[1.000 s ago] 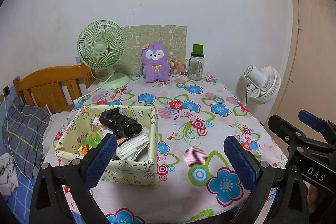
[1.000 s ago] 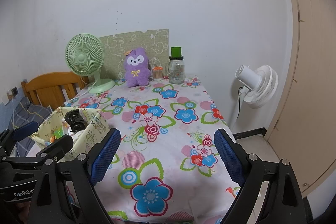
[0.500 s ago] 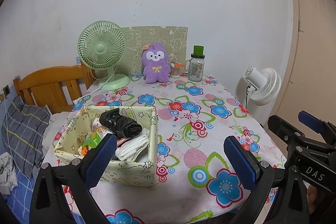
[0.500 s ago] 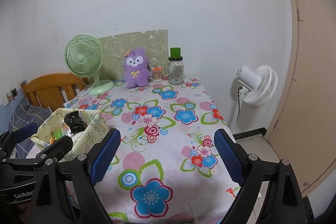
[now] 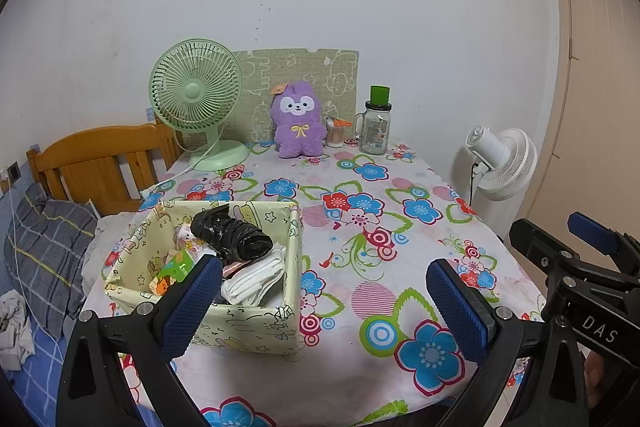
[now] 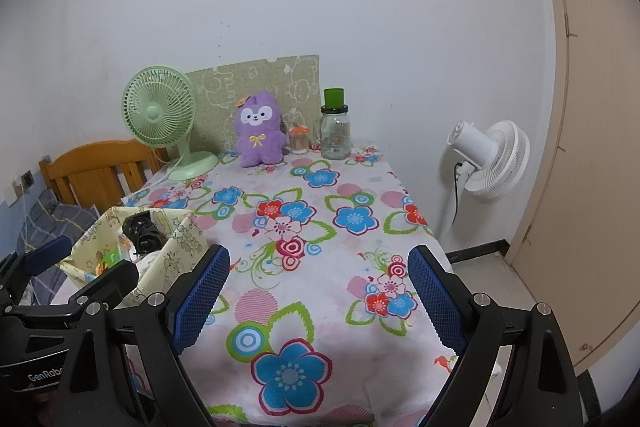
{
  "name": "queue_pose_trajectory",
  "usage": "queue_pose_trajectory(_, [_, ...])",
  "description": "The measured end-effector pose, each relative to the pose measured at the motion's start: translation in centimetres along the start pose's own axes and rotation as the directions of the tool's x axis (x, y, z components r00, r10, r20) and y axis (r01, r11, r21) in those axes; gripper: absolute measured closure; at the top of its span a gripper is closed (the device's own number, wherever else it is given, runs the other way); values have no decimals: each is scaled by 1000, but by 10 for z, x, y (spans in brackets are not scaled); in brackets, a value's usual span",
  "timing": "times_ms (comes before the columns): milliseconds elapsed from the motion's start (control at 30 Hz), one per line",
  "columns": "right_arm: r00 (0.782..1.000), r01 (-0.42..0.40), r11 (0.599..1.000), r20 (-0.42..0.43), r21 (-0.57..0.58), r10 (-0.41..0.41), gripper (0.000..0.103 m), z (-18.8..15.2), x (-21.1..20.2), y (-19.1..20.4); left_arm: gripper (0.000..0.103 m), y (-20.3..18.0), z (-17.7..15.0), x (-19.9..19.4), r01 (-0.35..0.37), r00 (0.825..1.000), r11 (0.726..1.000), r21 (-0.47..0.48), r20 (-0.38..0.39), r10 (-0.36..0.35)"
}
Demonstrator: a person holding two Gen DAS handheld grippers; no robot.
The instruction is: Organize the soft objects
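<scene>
Plush toy (image 5: 298, 125) sits upper centre on the tabletop (image 5: 360, 359), outside the fabric bin (image 5: 248, 327) lower left holding socks; both tongs (image 5: 324, 307) (image 6: 318, 301) hang spread, empty.

Black hand-held gripper (image 5: 324, 301) frames, silver screws, textured blue pads (image 5: 456, 305).

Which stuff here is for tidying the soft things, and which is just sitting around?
For the job:
- fabric box
- white folded cloth
- black bundle
- purple plush toy

Just lying about:
- green fan
- glass jar
- white fan
</scene>
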State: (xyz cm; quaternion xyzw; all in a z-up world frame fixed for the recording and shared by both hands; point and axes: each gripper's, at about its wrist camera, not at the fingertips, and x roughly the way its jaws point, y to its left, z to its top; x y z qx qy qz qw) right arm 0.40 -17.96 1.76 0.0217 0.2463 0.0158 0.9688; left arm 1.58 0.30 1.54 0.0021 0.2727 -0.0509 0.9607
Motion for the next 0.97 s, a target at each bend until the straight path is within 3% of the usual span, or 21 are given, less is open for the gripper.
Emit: queue_pose_trajectory(967, [1000, 1, 1000, -2, 1, -1, 11, 0, 0, -1, 0, -2, 1, 0, -14, 1000, 1000, 4, 8, 14])
